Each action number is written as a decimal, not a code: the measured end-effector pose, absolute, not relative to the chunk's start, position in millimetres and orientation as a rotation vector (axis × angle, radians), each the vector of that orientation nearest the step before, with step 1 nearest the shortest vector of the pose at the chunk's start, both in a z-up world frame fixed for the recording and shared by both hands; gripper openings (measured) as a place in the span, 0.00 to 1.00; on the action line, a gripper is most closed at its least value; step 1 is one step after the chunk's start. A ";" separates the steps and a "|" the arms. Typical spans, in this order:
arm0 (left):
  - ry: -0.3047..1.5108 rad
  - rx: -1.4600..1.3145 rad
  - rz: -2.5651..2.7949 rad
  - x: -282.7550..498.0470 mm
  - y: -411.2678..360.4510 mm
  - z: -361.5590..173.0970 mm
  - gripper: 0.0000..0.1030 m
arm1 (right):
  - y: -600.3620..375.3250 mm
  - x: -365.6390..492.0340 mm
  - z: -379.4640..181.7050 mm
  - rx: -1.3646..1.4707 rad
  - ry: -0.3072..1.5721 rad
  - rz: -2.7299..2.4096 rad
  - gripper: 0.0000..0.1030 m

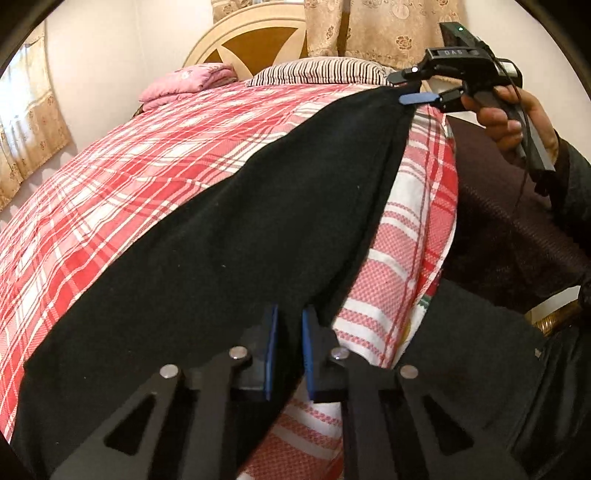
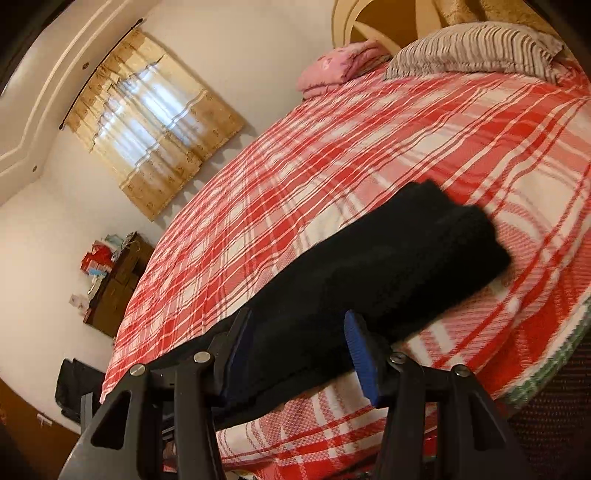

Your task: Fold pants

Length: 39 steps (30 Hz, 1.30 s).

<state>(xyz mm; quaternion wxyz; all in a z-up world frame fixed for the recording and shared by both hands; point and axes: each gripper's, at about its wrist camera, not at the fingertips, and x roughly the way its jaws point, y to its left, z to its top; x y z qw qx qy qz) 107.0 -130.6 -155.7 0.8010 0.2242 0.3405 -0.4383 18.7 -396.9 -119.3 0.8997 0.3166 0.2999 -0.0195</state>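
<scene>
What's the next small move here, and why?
Probably close the right gripper on the pants: its jaws straddle the black fabric with pads apart, while the left gripper already pinches the other end. Then both ends could lift together.

Warm dim daylight, fisheye-warped edges

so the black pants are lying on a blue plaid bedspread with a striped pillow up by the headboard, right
Not quite: the bedspread is red and white plaid, not blue, as the right wrist view shows. The black pants do lie on it, and the striped pillow is by the headboard.
</scene>
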 end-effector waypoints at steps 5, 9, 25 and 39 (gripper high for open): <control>0.763 0.411 -0.961 113.9 -129.3 -157.4 0.13 | -415.1 -4.8 -113.0 0.712 0.570 -0.113 0.51; 0.755 0.401 -0.960 114.1 -132.4 -157.4 0.06 | -433.0 -18.1 -114.7 0.781 0.556 -0.155 0.51; 0.709 0.271 -0.983 127.2 -111.2 -140.2 0.04 | -443.7 34.5 -78.9 0.693 0.563 -0.119 0.05; 0.725 0.272 -1.038 117.2 -111.0 -152.4 0.04 | -458.5 3.8 -102.3 0.674 0.543 -0.026 0.05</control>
